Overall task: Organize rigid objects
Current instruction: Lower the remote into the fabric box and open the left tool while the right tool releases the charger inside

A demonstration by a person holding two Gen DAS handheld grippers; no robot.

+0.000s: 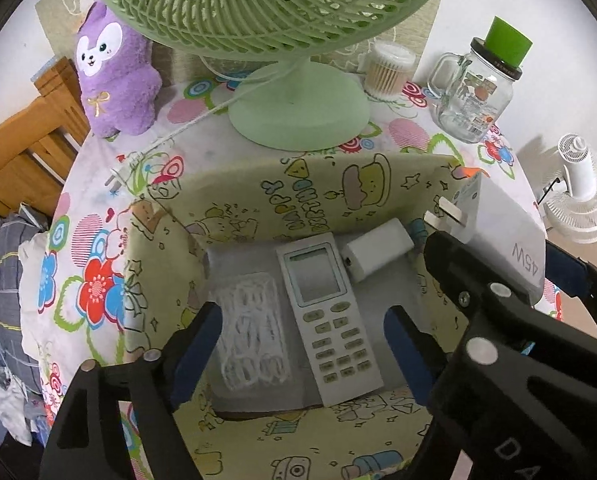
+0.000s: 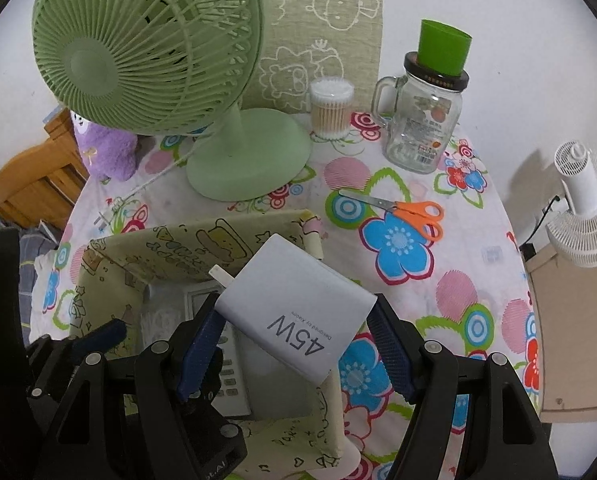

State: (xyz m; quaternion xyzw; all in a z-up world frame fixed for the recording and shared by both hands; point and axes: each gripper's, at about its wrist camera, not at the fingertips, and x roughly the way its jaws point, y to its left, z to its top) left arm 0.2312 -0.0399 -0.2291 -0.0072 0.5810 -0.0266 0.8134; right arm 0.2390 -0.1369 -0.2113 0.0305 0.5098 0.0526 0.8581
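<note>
Charger (image 2: pixel 294 308) — "45W", "Designed by Xiaomi"; box wall (image 1: pixel 298 196) — "HAPPY BIRTHDAY".

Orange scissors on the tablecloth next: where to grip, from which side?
Grip the scissors across the pivot, where the steel blades meet the orange handles, coming straight down from above. They lie flat and closed on the tablecloth, nothing touching them. The neck is the narrowest rigid part; the loops are wide and the blades thin. Set the fingers crosswise to the long axis, which runs left to right.

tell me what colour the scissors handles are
Orange: the scissors lie on the floral tablecloth, seen best in the right wrist view.
</note>
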